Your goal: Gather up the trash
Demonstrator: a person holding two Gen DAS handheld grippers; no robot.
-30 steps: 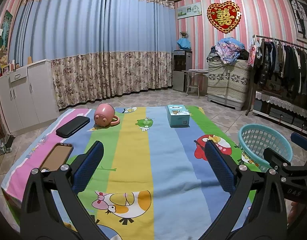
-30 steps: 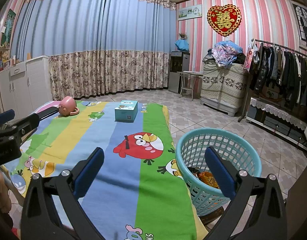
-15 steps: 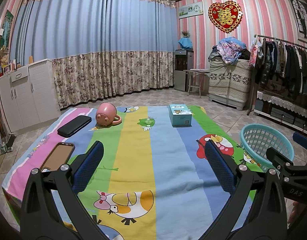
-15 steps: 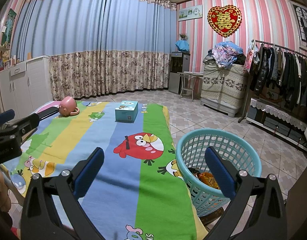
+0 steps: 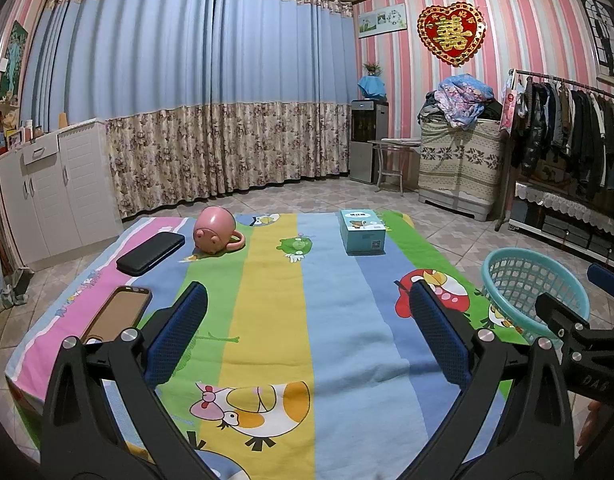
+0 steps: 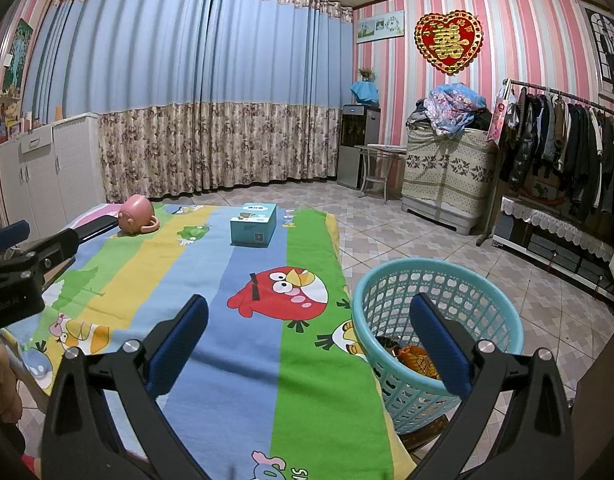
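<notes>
Pink-striped walls and a long blue curtain (image 5: 195, 92) frame a worktop draped in a bright cartoon cloth (image 5: 275, 320). Both grippers hang above its near edge with nothing in them: the left gripper (image 5: 307, 336) has its jaws spread wide, and so does the right gripper (image 6: 307, 340). On the cloth lie a tipped pink mug (image 5: 215, 231), a teal box (image 5: 363, 231), a black case (image 5: 151, 253) and a phone (image 5: 119, 314) (none of which looks like rubbish). Beside the worktop's right edge sits the teal basket (image 6: 503, 312), holding what seem to be crumpled orange wrappers (image 6: 417, 358). By my reading the collecting is done or nearly so; the next move calls for scanning the cloth for any leftover scrap.
</notes>
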